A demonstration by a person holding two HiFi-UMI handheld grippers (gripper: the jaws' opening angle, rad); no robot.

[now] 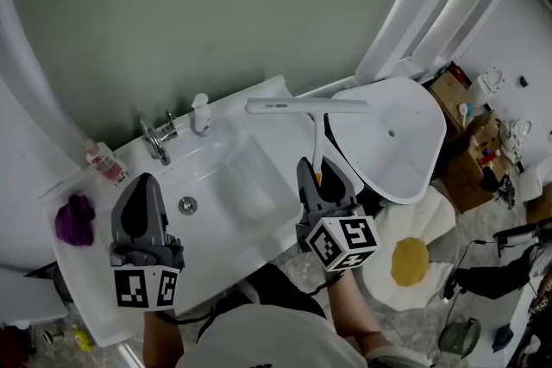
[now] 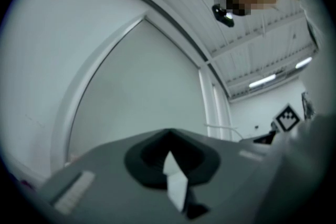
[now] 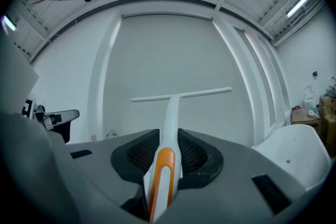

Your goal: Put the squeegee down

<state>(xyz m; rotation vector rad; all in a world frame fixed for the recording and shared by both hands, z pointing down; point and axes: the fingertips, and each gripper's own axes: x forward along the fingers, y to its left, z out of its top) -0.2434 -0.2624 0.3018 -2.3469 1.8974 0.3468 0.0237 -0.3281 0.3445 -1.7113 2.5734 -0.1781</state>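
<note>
Fingers (image 3: 137,153) of my right gripper (image 1: 321,177) clamp the orange-and-white handle of the squeegee (image 1: 308,106). From that grip it points to twelve o'clock, and its white blade lies crosswise, nine to three, over the back edge of the sink (image 1: 250,185). My left gripper (image 1: 145,182) hangs at nine o'clock from the right one, jaws together on nothing, over the basin near the faucet (image 1: 158,139). At two o'clock stands the toilet lid (image 1: 392,134).

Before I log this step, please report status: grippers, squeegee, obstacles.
Right gripper jaws shut on squeegee handle. Left gripper jaws look closed. Squeegee not yet down, held above right edge of sink. No obstacle seen there.
</note>
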